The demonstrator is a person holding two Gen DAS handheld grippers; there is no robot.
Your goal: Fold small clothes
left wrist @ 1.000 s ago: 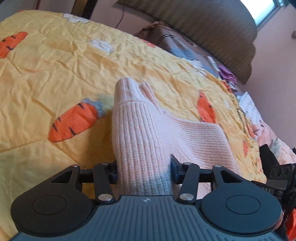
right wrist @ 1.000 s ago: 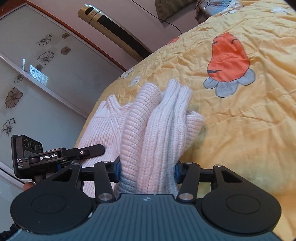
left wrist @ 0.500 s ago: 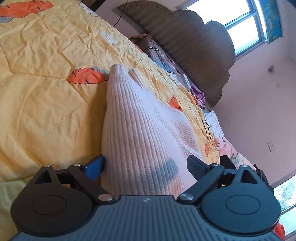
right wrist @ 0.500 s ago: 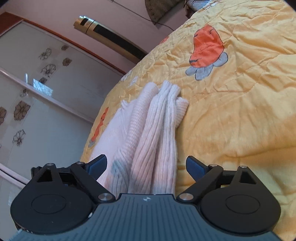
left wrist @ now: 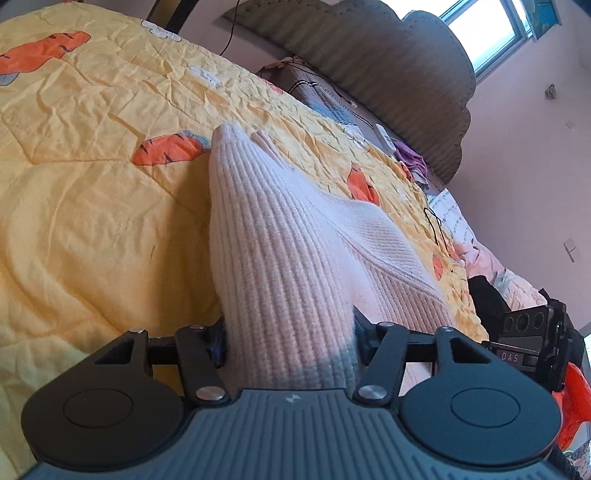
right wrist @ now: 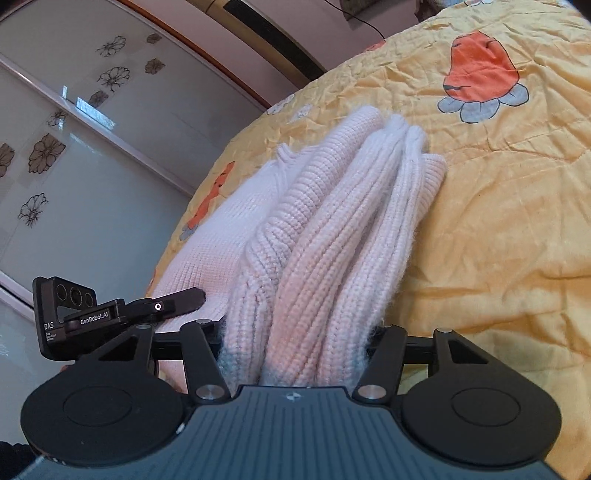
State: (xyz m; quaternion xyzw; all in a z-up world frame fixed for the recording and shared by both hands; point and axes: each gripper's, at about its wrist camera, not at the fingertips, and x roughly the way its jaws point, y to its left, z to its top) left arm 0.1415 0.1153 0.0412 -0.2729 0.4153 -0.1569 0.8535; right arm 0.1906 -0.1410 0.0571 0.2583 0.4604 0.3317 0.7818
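A pale pink knitted sweater [left wrist: 280, 240] lies bunched on a yellow quilt [left wrist: 92, 203] printed with carrots. In the left wrist view one ribbed fold runs away from my left gripper [left wrist: 290, 332], whose jaws are closing and press on the knit from both sides. In the right wrist view several thick folds of the same sweater [right wrist: 332, 221] fill my right gripper [right wrist: 295, 332]; its jaws are closing too and squeeze the bundle. The left gripper [right wrist: 110, 310] shows at that view's left edge, over the flat part of the sweater.
The yellow quilt [right wrist: 498, 221] covers the whole bed. A grey padded headboard [left wrist: 388, 74] and loose clothes [left wrist: 413, 162] stand at the far end. A wardrobe with flowered glass doors [right wrist: 74, 166] and a tall air conditioner [right wrist: 266, 22] lie beyond the bed's edge.
Half a second ago both grippers stood wide open around the knit. Both have closed onto the sweater's folds again, and both views have swung a little across the bed.
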